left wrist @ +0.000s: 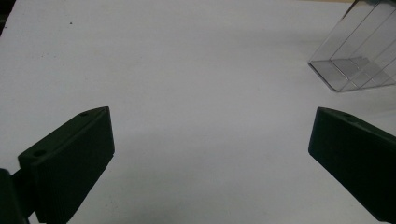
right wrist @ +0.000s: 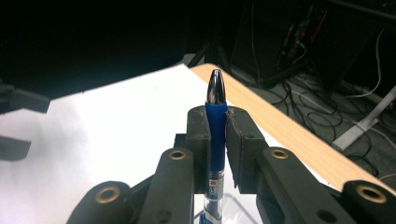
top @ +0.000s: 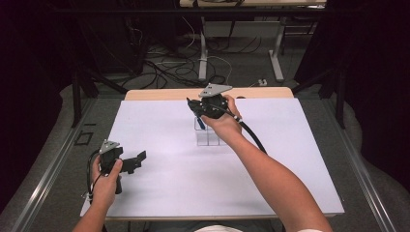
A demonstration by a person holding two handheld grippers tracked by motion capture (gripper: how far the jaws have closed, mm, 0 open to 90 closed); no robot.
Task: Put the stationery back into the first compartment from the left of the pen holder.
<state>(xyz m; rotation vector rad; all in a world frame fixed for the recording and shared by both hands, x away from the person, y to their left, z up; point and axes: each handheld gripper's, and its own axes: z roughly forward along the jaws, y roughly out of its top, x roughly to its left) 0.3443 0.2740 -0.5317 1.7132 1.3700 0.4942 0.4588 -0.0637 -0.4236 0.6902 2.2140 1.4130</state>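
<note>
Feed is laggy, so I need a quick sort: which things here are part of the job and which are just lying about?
In the job:
- blue pen, clamped in the right hand-held gripper
- clear holder below it

Lying about:
- left hand-held gripper, open, idle over the white table
- cables on the floor

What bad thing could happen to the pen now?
The right tongs pinch the blue pen above the clear box. Its lower end already looks to be dipping into the box, so it might catch on one of the thin dividers. A bump might also push the light box across the white table, because the left tongs hang open off to the side, not holding the box.
</note>
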